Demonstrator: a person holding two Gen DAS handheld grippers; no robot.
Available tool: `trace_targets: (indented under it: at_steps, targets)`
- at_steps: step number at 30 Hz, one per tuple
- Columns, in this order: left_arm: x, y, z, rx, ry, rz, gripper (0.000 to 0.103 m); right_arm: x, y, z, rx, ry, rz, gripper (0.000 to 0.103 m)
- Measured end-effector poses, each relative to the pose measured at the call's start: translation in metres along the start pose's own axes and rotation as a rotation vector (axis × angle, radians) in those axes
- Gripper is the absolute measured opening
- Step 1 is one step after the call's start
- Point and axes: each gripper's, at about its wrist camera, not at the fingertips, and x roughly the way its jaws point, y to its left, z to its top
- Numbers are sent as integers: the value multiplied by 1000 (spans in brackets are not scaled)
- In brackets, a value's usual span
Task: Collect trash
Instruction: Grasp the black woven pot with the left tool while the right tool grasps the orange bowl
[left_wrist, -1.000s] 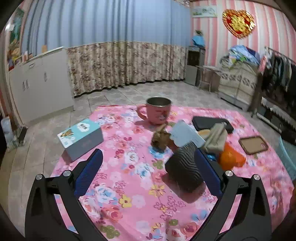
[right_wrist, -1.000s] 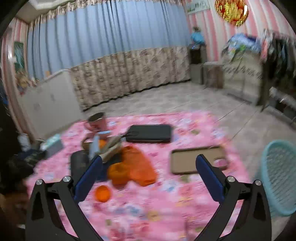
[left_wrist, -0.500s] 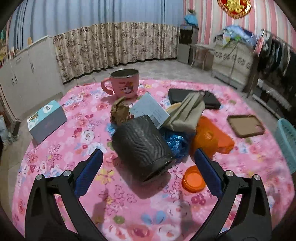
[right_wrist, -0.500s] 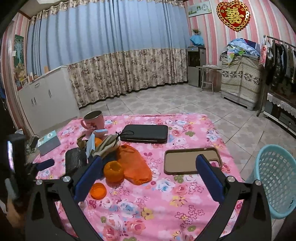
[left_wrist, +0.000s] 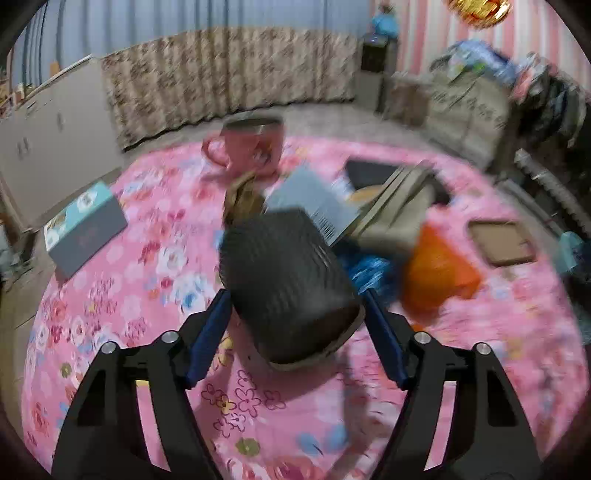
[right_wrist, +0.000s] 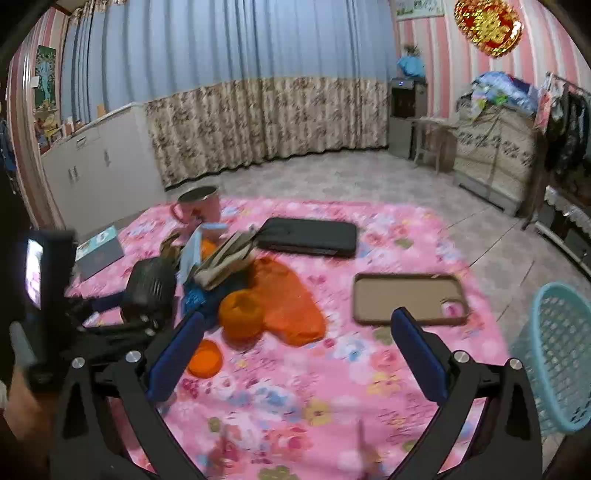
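Left wrist view: left gripper (left_wrist: 293, 314) closing, fingers (left_wrist: 210, 332) flanking dark ribbed container (left_wrist: 284, 273) lying tipped mid-tabletop (left_wrist: 122, 317); contact unclear through blur. Beyond it pink mug (left_wrist: 255, 147), toward far edge.

Right wrist view: right gripper (right_wrist: 295, 350) spread wide, holding nothing, above near edge. Orange lid (right_wrist: 205, 358) beside left finger; orange bag (right_wrist: 291, 306) mid-tabletop; teal basket (right_wrist: 561, 354) past right edge.

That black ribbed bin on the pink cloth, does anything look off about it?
Yes. The black ribbed bin lies tipped on its side, and trash is piled on the cloth at its far end.
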Motion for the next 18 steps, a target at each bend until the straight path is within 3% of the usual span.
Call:
trace_targets:
  at_steps: [4,9,11,12,14,18]
  targets:
    - [-29,17,3,20,-85,69,68,18,20,-15,-10,67,91,99]
    - [-28,47,-6,-31,-25,43,68,48,45,-30,-38,155,89,97]
    - [-28,52,-9,-37,-15,40,67,54,54,-34,-48,165,91,92]
    - [-28,55,-9,-43,-14,31,67,58,61,-36,-66,170,88,82]
    - [-29,57,-9,-45,-21,19,65,65,68,-38,-85,182,68,73]
    - [-30,55,-9,-38,-26,19,65,75,73,-39,-86,203,70,70]
